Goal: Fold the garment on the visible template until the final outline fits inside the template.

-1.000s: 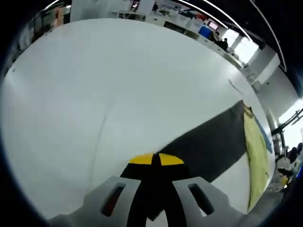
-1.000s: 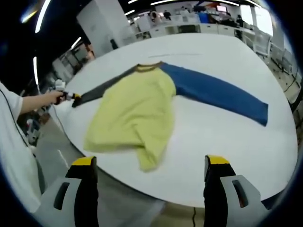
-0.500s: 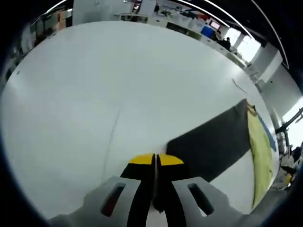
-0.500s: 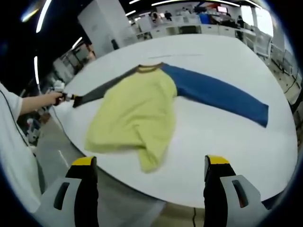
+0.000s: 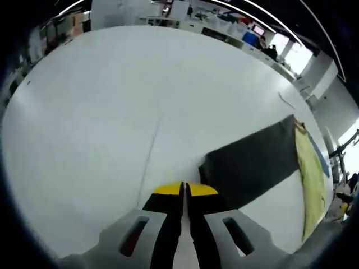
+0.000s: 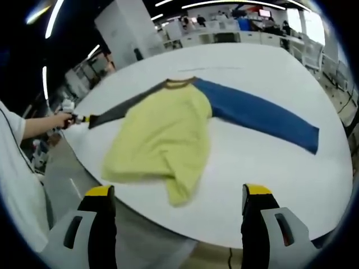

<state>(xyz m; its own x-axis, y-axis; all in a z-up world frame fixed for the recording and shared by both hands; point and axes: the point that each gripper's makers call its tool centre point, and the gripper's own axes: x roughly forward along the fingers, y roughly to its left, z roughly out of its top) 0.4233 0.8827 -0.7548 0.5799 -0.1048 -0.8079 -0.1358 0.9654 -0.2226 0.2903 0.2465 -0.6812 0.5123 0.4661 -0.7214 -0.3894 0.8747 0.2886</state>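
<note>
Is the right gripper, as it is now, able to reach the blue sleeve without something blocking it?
Probably yes. The right gripper is open and holds nothing, and the blue sleeve lies flat on the white table ahead of it, with only bare table surface between them.

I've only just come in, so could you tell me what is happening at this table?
A person is laying out a long-sleeved shirt with a yellow body, one dark grey sleeve and one blue sleeve on a round white table. The left claw is shut, its tips just off the grey sleeve's cuff. The right claw hangs open near the table edge, holding nothing. The shirt lies spread, its hem rumpled, with no fold made yet.
</note>
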